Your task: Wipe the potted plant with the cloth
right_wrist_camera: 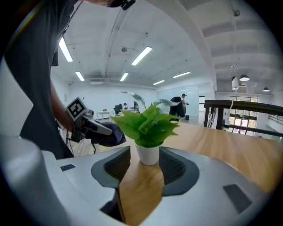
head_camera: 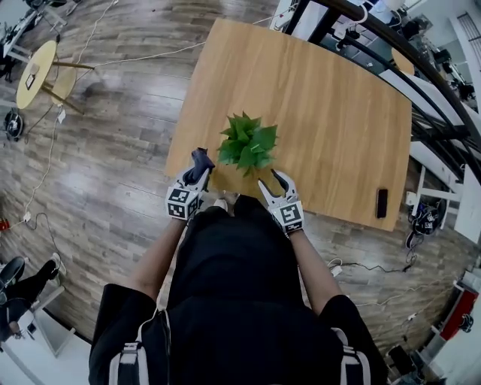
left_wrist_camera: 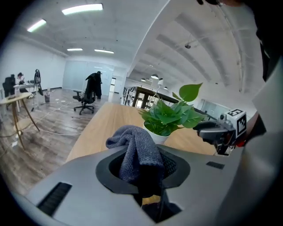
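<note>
At the near edge of the light wooden table [head_camera: 331, 98], the left gripper [head_camera: 198, 167] has its jaws clamped on a crumpled dark grey-blue cloth [left_wrist_camera: 132, 148]. The right gripper [head_camera: 276, 184] has its jaws apart and empty. Just beyond, between the two, the green leafy plant in a white pot [head_camera: 246, 143] stands upright.

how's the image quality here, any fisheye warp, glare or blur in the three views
Head view: heavy fisheye bows the table edges, pale sheen on the floor, plant sharp. Left gripper view: dark round vignette, ceiling lights blown out, cloth shadowed at its lower fold. Right gripper view: same vignette, pot crisp, far room hazy.
</note>
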Motion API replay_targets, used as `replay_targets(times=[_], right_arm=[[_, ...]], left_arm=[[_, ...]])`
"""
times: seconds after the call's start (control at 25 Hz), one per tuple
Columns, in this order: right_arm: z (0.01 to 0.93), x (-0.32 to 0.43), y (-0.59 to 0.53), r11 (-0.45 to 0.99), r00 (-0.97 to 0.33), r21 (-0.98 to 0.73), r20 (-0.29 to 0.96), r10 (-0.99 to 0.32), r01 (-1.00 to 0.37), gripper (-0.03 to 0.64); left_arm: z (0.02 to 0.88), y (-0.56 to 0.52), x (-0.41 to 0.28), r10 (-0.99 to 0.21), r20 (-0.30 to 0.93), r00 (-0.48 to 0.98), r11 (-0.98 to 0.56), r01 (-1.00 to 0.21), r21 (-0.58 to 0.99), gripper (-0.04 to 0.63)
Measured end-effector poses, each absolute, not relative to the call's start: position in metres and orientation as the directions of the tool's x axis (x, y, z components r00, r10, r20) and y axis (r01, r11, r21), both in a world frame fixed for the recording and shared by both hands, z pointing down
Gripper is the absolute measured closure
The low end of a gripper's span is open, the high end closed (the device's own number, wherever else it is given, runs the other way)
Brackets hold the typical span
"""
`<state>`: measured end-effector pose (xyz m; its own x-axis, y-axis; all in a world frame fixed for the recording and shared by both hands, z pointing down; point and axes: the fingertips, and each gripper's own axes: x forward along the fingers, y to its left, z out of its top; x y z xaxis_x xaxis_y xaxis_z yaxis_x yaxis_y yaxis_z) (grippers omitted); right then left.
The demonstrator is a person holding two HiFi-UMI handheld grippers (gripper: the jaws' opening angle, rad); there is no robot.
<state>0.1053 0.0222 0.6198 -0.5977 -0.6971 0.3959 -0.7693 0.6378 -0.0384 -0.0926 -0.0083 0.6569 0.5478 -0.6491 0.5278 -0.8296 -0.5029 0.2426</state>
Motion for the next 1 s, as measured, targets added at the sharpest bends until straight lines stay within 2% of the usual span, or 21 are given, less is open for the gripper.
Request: replay_targets(times=[0.2,0.4,0.56,0.8,1.0], right_arm=[[0.671,0.095,0.001,0.764,-0.680,-0.040,0.488,-0.548,-0.644,0.383],[0.687,0.086,-0.022,0.844,-0.739,-0.070,0.524,-0.423,-0.532,0.379],[0.685,0.087,-0.047,0.853,-0.748,-0.057,0.513,-0.422,-0.519,0.379],[0.675,0.068,-0.053,0.907,-0.785,0.003,0.499,-0.367,-0.421,0.379],[0.677,0.067,-0.053,0.913,-0.785,0.001,0.511,-0.352,-0.409,0.379]], left_arm=[[0.678,-0.034,-0.076,-0.626,0.567,0.535,-0.518,-0.829,0.210,0.482],[0.691,-0.058,-0.070,-0.631,0.619,0.468,-0.500,-0.855,0.136,0.482],[0.706,-0.073,-0.061,-0.602,0.654,0.458,-0.511,-0.850,0.125,0.482],[0.712,-0.076,-0.037,-0.543,0.678,0.495,-0.613,-0.786,0.082,0.482],[0.714,-0.068,-0.021,-0.491,0.721,0.489,-0.682,-0.731,0.031,0.482]])
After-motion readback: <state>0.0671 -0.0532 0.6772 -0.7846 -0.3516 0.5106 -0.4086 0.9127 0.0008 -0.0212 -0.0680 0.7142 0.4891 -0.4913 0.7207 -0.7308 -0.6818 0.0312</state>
